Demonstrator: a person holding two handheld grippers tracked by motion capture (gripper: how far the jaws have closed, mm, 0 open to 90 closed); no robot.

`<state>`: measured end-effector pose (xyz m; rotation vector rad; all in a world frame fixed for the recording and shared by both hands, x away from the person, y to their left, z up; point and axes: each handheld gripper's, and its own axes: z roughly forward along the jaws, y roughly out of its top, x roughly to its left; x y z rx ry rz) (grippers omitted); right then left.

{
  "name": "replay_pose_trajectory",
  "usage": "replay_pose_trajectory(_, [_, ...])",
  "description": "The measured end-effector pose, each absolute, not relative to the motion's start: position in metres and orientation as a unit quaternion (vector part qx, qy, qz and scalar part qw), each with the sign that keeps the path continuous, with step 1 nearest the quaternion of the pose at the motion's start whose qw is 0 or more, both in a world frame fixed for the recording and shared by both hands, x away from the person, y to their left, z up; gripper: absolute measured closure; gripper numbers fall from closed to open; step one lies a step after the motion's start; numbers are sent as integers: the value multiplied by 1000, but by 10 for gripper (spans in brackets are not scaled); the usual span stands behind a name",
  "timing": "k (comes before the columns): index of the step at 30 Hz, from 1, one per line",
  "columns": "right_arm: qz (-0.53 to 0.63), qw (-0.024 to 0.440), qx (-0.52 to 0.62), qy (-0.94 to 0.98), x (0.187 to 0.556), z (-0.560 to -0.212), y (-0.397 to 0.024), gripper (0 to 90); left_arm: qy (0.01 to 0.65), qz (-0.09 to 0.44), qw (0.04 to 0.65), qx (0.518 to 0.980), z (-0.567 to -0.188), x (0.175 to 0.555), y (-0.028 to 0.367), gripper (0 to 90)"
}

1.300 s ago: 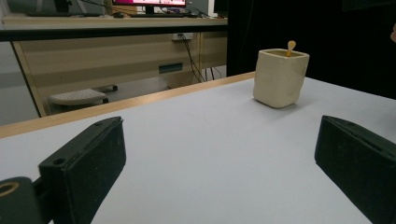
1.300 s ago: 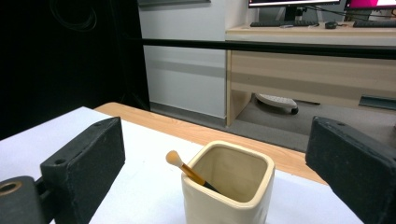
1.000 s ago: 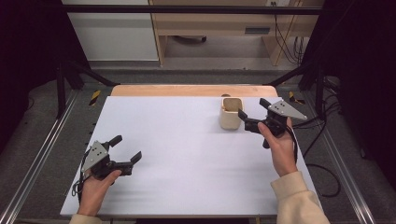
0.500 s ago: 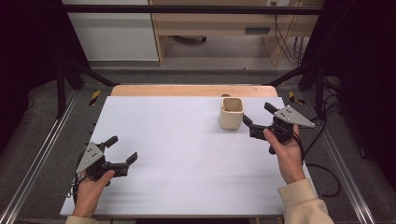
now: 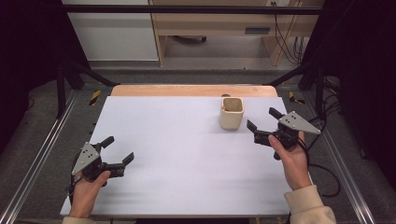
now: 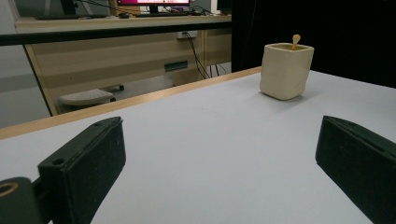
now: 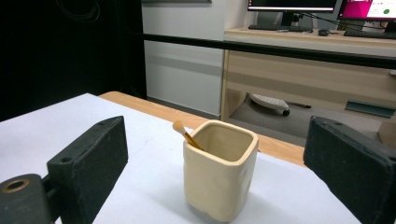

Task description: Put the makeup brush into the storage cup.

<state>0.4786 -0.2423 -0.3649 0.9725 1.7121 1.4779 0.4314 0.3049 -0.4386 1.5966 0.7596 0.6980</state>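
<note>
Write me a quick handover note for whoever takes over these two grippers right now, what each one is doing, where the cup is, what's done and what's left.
Right gripper: open, holding nothing, just right of the cream cup with its jaws pointed at it, not touching.
Left gripper: open, holding nothing, low over the near left of the white table, far from the cup.
Cup: upright at the far right of the table, a thin wooden stick with a rounded tip leaning inside it.
Done: stick sits in the cup; nothing is held.
Left: probably a grasp of the cup or stick with the right gripper, which is nearest.
</note>
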Motion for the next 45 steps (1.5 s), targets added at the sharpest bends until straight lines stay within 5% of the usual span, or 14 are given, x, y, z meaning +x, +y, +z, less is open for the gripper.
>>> replay_pose_trajectory(45, [550, 342, 366, 668, 448, -408, -257, 70, 316, 308, 568, 695, -442, 427, 312, 12])
